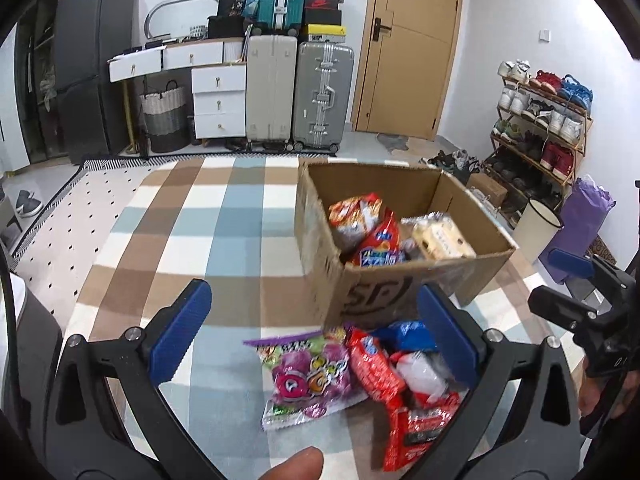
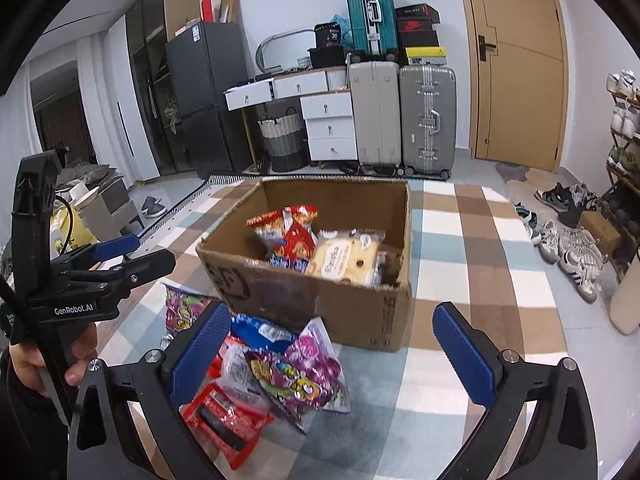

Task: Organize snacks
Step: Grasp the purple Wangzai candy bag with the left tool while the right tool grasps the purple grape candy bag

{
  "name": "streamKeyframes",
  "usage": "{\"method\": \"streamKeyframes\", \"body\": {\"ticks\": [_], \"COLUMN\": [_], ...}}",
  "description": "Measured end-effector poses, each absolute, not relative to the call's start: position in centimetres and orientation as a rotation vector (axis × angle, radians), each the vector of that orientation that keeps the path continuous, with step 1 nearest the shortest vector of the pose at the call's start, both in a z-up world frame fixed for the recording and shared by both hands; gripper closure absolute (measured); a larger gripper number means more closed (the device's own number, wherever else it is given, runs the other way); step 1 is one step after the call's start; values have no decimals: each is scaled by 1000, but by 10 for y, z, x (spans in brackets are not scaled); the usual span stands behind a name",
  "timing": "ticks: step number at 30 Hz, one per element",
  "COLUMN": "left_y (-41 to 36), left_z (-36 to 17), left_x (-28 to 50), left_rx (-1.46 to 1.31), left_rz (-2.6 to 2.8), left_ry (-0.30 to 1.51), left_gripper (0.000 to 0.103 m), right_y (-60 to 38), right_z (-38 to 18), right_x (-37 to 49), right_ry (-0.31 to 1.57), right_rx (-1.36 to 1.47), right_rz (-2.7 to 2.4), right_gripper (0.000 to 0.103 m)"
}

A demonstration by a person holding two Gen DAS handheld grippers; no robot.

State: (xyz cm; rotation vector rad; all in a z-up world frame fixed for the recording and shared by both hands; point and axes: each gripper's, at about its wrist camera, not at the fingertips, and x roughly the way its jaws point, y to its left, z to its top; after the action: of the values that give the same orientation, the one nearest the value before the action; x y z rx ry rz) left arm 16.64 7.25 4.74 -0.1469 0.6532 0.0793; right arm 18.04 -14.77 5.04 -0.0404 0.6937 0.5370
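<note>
An open cardboard box (image 1: 376,292) (image 2: 320,300) stands on the checked rug and holds several snack packs, among them a red chip bag (image 1: 378,240) (image 2: 294,240) and a pale bread pack (image 1: 440,240) (image 2: 344,258). In front of it lies a loose pile: a purple candy bag (image 1: 304,376) (image 2: 296,376), red packs (image 1: 372,364) (image 2: 224,420) and a blue pack (image 1: 404,334) (image 2: 260,332). My left gripper (image 1: 316,332) is open above the pile, empty. My right gripper (image 2: 332,356) is open, empty, over the pile's right side.
Checked rug (image 1: 224,216) covers the floor. Suitcases (image 1: 296,92), a white drawer unit (image 1: 218,100) and a woven basket (image 1: 164,116) stand at the back wall. A shoe rack (image 1: 548,120), white bin (image 1: 536,228) and loose shoes (image 2: 568,240) are right.
</note>
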Motion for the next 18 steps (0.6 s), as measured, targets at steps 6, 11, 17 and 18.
{"method": "streamKeyframes", "body": {"ticks": [6, 11, 17, 18], "left_y": [72, 67, 63, 63], "left_z": [33, 25, 13, 10], "left_x": [158, 156, 153, 152], "left_rx": [-156, -141, -146, -150], "left_rz": [80, 68, 50, 50], "left_ry": [686, 710, 743, 749], "left_gripper": [1, 1, 1, 1], "right_y": [-149, -147, -147, -147], "right_z": [37, 28, 20, 19], "right_x": [176, 175, 176, 176], "right_ry": [732, 750, 774, 777], "right_rx": [-31, -28, -23, -24], "right_rz": [532, 531, 532, 530], "right_gripper": [0, 0, 0, 0]}}
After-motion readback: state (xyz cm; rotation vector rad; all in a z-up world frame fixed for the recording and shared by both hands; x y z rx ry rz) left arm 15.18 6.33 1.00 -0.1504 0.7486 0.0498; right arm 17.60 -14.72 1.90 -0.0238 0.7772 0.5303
